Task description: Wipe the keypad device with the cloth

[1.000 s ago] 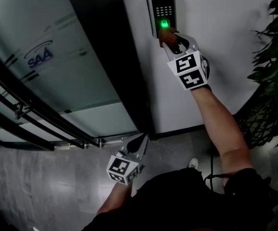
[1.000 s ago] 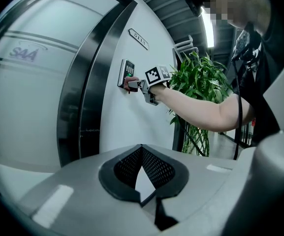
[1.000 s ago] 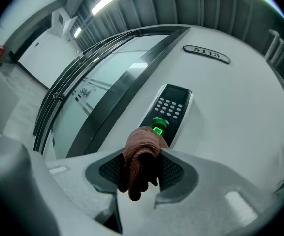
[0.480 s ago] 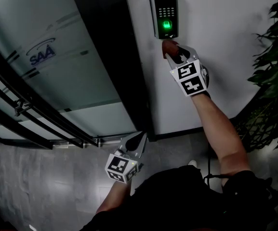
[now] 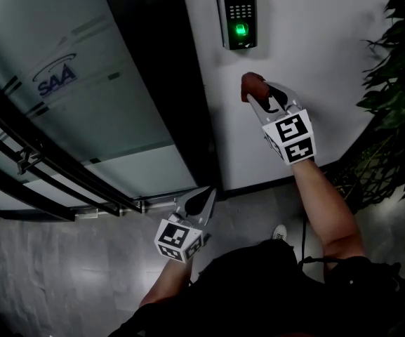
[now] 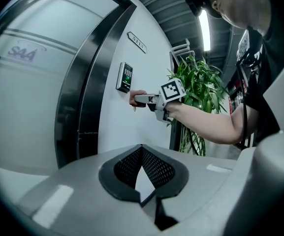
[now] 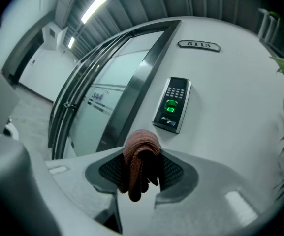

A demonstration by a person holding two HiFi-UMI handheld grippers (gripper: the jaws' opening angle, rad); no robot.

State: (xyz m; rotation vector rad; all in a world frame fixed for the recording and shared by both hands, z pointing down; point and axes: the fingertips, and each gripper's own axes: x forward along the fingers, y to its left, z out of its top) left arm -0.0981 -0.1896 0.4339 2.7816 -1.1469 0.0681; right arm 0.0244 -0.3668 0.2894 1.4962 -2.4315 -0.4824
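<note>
The keypad device (image 5: 235, 14) is a black and silver wall unit with a button grid and a glowing green sensor, also seen ahead in the right gripper view (image 7: 172, 104) and far off in the left gripper view (image 6: 125, 77). My right gripper (image 5: 260, 94) is shut on a folded brown cloth (image 7: 139, 159), held below the device and clear of it; the cloth (image 5: 253, 86) sticks out toward the white wall. My left gripper (image 5: 203, 203) hangs low near the floor, jaws shut with nothing between them (image 6: 142, 173).
A dark metal door frame (image 5: 153, 83) and a frosted glass door (image 5: 69, 83) stand left of the keypad. A leafy potted plant (image 5: 395, 97) fills the right side. Grey floor (image 5: 62, 272) lies below. A room number plate (image 7: 199, 45) is above the device.
My right gripper with the cloth has dropped down and away from the keypad device, from touching its lower edge to a clear gap below. The left gripper has hardly moved.
</note>
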